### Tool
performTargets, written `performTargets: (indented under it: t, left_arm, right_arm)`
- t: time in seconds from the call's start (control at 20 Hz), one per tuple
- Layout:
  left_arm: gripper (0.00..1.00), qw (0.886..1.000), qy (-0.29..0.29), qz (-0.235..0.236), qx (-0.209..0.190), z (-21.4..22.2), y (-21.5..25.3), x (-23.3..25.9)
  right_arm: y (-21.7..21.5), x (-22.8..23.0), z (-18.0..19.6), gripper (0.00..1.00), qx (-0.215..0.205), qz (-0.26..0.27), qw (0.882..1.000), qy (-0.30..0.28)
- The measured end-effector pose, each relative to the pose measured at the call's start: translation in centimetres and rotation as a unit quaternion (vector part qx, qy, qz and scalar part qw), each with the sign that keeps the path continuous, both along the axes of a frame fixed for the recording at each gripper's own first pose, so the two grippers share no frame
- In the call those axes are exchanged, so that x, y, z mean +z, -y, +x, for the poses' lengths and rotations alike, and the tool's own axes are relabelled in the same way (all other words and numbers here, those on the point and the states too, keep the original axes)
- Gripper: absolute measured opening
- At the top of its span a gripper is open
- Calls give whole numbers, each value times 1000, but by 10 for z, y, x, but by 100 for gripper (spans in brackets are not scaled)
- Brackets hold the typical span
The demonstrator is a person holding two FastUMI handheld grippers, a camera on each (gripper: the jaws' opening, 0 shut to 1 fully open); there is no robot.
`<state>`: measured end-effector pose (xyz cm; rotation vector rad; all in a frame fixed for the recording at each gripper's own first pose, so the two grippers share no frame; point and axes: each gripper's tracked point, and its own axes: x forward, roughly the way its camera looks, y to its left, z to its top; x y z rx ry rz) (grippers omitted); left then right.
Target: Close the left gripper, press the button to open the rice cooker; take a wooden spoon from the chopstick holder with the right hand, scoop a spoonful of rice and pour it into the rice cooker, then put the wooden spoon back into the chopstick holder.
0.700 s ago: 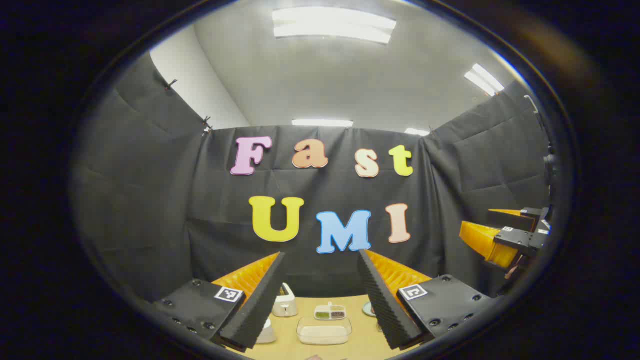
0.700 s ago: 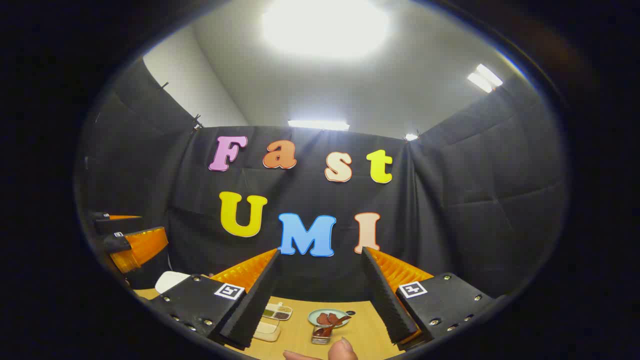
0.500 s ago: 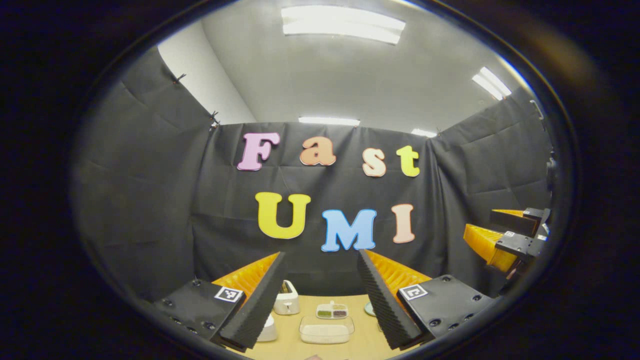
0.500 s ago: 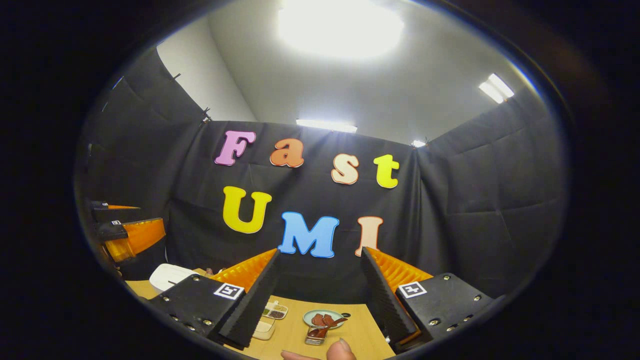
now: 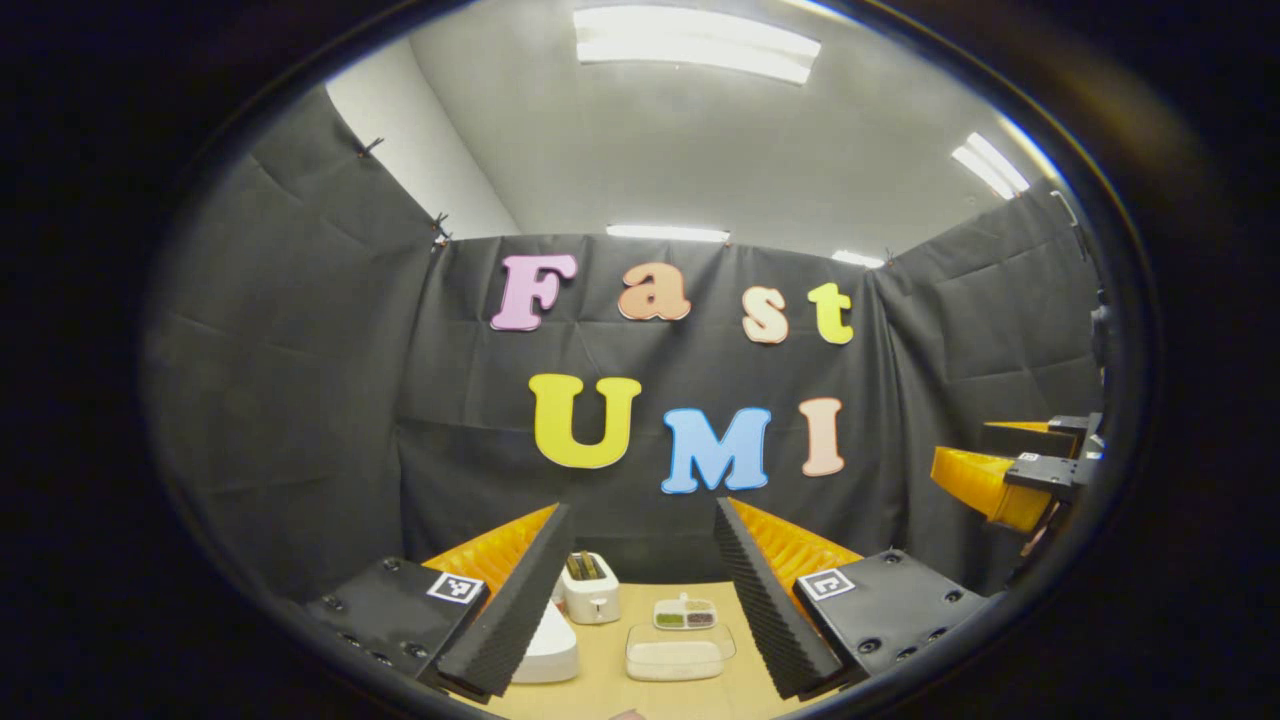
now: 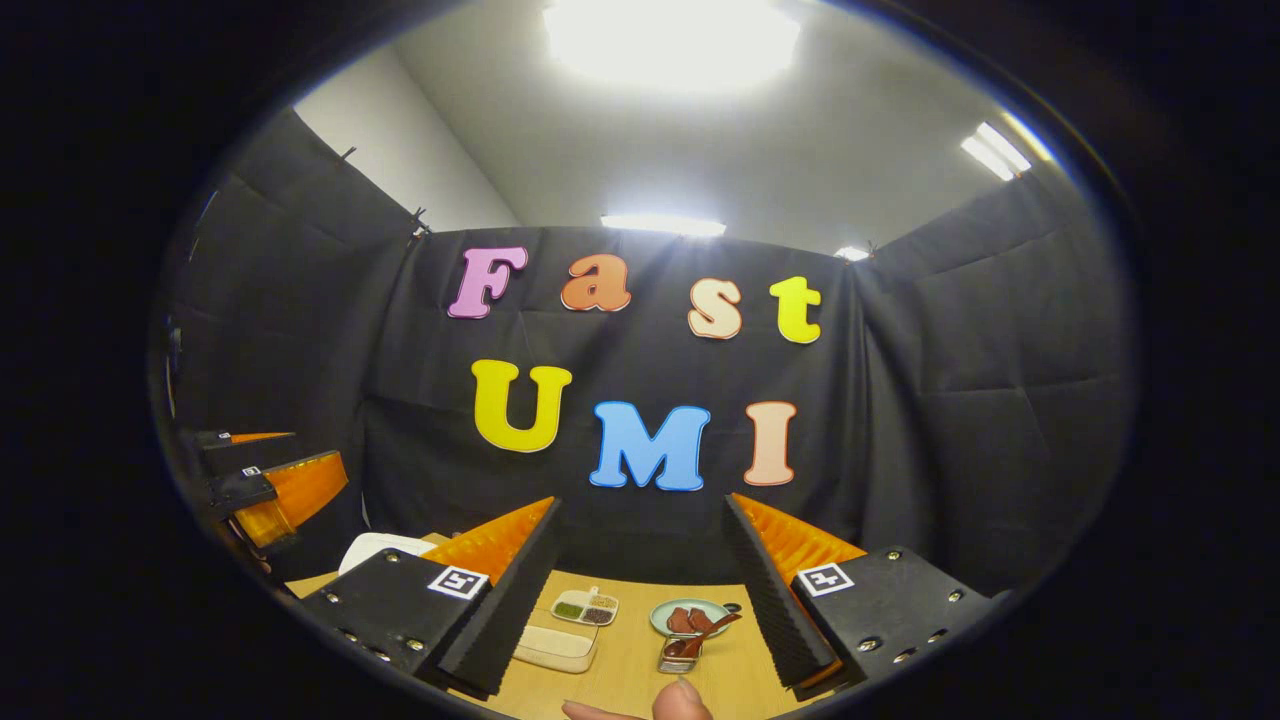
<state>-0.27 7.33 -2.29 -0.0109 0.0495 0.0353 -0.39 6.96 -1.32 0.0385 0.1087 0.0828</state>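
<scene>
Holding both the left gripper (image 5: 636, 590) and right gripper (image 6: 640, 590) wide and empty above the desk (image 6: 630, 665), we see the rice cooker (image 5: 545, 648) lower left and the wooden spoon (image 6: 700, 634) ahead: light, stiff, best pinched mid-handle.

Staged recording booth, not a home: black cloth walls (image 5: 300, 400), ceiling strip lights (image 5: 695, 42), kitchenware on light wooden table (image 6: 625, 665).
</scene>
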Motion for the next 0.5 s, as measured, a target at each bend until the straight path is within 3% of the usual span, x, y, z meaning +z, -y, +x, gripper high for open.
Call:
performTargets:
  t: [0.2, 0.5]
  left_arm:
    - [99, 1000, -18, 1, 11, 1, -18, -18]
    - [98, 996, -36, 30, 70, 8, -44, -32]
  right_arm:
    - [-16, -7, 0, 96, 17, -8, 1000, -15]
    - [-22, -5, 18, 96, 62, -9, 998, -1]
